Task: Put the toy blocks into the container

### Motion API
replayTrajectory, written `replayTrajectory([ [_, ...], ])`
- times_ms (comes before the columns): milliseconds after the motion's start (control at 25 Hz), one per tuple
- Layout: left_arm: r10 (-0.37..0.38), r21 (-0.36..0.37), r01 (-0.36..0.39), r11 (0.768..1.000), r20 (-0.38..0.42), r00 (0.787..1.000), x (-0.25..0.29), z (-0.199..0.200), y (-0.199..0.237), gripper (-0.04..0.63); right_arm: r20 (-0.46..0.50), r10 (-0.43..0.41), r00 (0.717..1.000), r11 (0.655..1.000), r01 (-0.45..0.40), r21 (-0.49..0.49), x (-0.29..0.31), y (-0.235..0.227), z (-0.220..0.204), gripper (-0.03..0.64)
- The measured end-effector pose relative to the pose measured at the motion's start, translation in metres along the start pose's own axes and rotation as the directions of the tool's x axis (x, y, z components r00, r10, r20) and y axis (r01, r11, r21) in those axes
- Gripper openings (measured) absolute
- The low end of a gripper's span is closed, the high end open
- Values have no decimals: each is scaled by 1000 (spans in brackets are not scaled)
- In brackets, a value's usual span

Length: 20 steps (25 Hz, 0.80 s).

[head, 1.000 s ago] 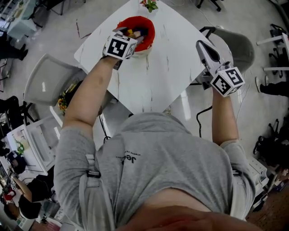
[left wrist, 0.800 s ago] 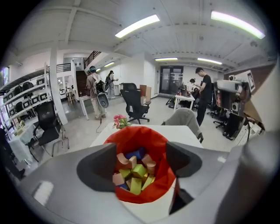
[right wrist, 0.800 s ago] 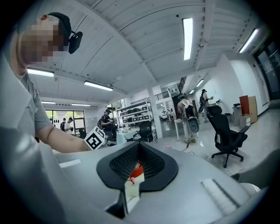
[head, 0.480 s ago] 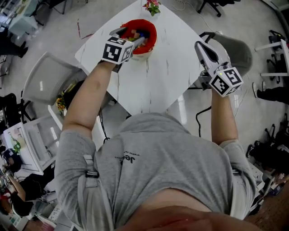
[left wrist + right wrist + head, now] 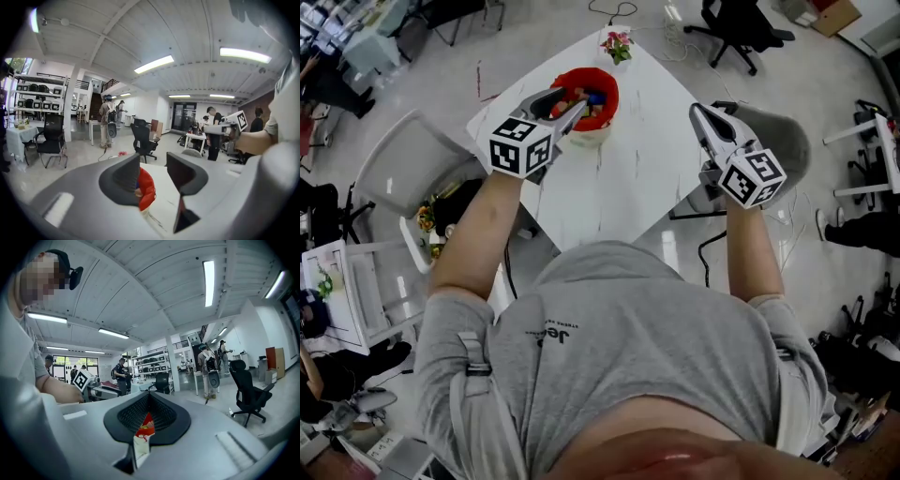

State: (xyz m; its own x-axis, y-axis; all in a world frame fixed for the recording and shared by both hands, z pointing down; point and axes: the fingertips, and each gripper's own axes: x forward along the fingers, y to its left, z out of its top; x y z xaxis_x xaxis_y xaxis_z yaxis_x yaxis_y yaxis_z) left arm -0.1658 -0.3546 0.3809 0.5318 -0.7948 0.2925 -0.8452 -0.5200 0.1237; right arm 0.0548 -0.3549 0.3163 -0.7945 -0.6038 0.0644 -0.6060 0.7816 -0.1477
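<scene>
The left gripper (image 5: 567, 101) is hanging over the red container (image 5: 613, 86) on the white desk (image 5: 628, 159), its fingers half apart and closing on nothing. The right gripper (image 5: 697, 114) is idling aside, its fingers together and empty. The colourful toy blocks (image 5: 586, 97) are lying inside the container. The task seems nearly finished, so the next move is probably only drawing back.

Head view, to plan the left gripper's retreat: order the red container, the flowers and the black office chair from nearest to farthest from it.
From the left gripper, its empty jaws closing:
1. red container, right at its jaws.
2. flowers, on the table's far corner.
3. black office chair, beyond the table, upper right.
</scene>
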Motion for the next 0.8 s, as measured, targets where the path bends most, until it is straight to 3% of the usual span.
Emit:
replayTrajectory([
  [280, 125, -2, -127, 992, 173, 977, -78, 31, -25, 120, -3, 79, 997, 997, -79, -27, -11, 19, 9, 3],
  [360, 143, -13, -143, 990, 219, 965, -100, 37, -29, 63, -7, 76, 997, 997, -76, -33, -15, 24, 10, 3],
  [480, 144, 5, -151, 988, 268, 953, -133, 42, -29, 56, -16, 45, 999, 997, -46, -56, -17, 37, 10, 3],
  [800, 112, -2, -116, 993, 255, 960, -192, 25, -9, 56, -22, -53, 998, 998, 52, -47, -24, 76, 7, 2],
])
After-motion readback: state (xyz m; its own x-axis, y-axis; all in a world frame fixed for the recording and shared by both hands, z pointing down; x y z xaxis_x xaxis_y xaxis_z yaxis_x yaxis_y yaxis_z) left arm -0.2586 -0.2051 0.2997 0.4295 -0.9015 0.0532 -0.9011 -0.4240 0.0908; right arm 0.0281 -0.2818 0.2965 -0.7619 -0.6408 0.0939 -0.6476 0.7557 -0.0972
